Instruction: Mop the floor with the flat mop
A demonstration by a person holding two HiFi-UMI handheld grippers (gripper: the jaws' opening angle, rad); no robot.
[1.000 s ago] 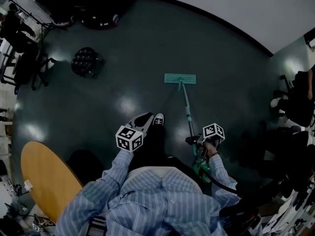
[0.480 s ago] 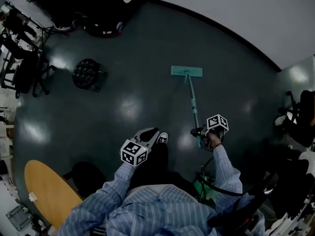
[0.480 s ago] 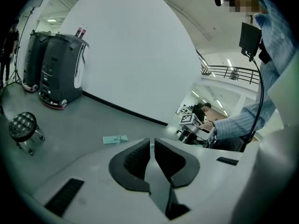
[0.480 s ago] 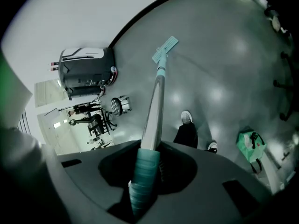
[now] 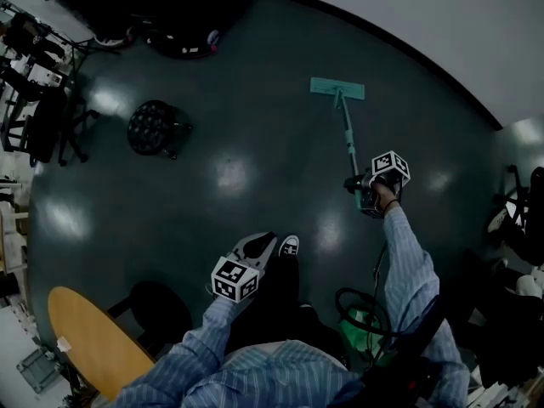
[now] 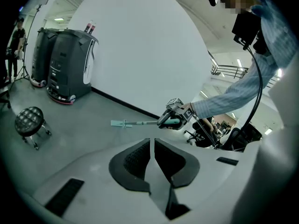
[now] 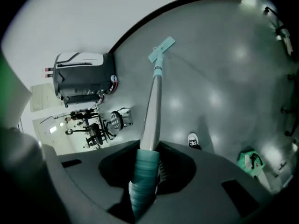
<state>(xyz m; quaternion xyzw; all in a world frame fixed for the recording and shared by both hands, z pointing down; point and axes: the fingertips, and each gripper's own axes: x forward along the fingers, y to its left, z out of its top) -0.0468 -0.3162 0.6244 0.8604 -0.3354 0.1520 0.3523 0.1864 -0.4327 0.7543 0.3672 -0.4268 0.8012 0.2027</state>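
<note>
From the shoe (image 5: 289, 246) outward the dark floor (image 5: 255, 143) carries the same dull sheen and ceiling-light glints all the way to the wall, with no wet band setting off a mopped part, so how much is done cannot be read. By the posture alone, the job looks to be in mid-stroke with plenty of floor left on either side. Nearest the body, the left tool (image 5: 265, 242) hangs low above the shoe, taking no part: its own view shows the left tool (image 6: 152, 143) with jaws drawn together, only a thin slit between the pads and nothing in it. Farther out, at the end of a stretched arm, the right tool (image 5: 360, 187) is clamped on the flat mop (image 5: 337, 88). In the right gripper view the teal ribbed grip stands squeezed between the jaws of the right tool (image 7: 145, 164), and the pale shaft runs away from it across the floor. At the far end the flat mop (image 7: 161, 49) has its teal head lying flat on the floor, near the dark skirting at the wall's foot — well apart from the round stool (image 5: 151, 126) off to the left.
</note>
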